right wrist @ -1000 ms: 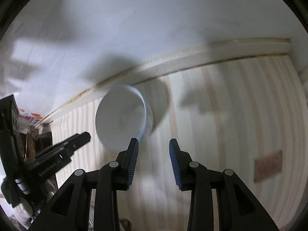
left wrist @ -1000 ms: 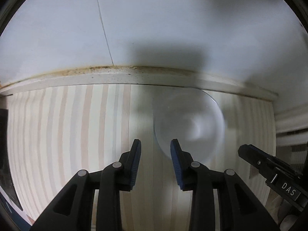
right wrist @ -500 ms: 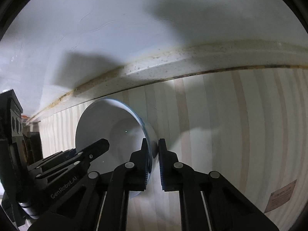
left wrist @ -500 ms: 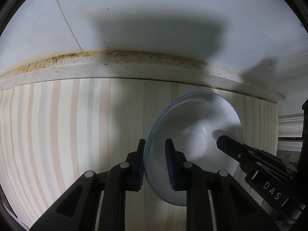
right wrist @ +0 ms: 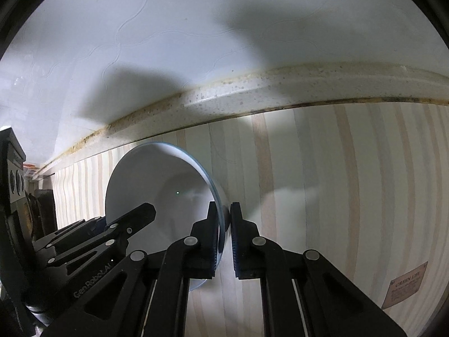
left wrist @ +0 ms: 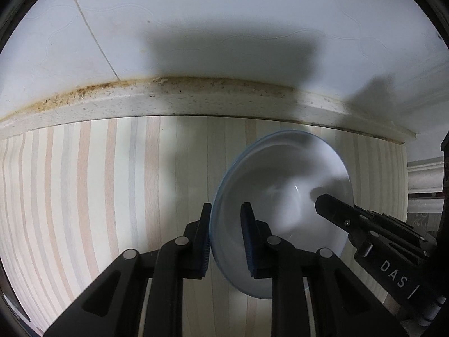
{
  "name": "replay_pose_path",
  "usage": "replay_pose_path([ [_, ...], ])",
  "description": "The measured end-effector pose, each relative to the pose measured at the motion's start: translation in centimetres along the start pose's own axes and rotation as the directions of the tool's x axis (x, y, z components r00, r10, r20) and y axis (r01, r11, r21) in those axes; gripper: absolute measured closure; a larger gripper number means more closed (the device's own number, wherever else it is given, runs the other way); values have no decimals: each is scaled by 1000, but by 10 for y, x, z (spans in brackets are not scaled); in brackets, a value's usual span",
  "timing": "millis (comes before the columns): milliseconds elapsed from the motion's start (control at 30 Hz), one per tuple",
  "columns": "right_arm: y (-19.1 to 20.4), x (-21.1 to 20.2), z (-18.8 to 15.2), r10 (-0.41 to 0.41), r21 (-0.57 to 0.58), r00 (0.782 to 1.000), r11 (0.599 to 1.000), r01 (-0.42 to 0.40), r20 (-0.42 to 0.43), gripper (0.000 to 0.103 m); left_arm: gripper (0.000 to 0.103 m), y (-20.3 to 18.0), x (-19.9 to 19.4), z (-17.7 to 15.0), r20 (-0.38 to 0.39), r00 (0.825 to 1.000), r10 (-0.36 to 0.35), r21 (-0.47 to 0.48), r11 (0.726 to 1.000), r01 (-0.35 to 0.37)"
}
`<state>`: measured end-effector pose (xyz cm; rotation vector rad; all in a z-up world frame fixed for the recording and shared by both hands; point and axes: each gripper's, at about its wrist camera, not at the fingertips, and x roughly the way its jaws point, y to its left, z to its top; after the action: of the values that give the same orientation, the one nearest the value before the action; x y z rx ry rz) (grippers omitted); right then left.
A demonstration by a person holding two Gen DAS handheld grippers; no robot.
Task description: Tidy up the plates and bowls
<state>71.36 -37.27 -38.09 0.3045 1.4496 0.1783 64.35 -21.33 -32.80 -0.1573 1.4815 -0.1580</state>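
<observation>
Left wrist view: left claw (left wrist: 226, 224) and right claw (right wrist: 224, 224) each pinch opposite rims of the white bowl (left wrist: 283, 185) (striped bench (left wrist: 98, 182) beneath).

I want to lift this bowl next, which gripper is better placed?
Neither alone: left gripper and right gripper each pinch opposite sides of the bowl rim, so a two-handed lift looks steadiest.

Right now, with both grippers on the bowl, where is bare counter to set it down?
Bare striped countertop lies left of the bowl, up to the stone backsplash ledge; more lies right of it, toward a brown label. Around the bowl it is crowded: left gripper and right gripper clamp opposite rims.
</observation>
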Motion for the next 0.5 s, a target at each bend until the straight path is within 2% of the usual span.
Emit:
replay_pose_path([
  [233,0,-15,-12,11,6,1000,1000,-11,18,94,85,-6,-20,-11,31,999,-7,23,1000,6],
  [500,12,-45,-46,22,-8,998,1000,-22,53,94,85,-11,-49,-45,68,998,-17,43,999,14],
])
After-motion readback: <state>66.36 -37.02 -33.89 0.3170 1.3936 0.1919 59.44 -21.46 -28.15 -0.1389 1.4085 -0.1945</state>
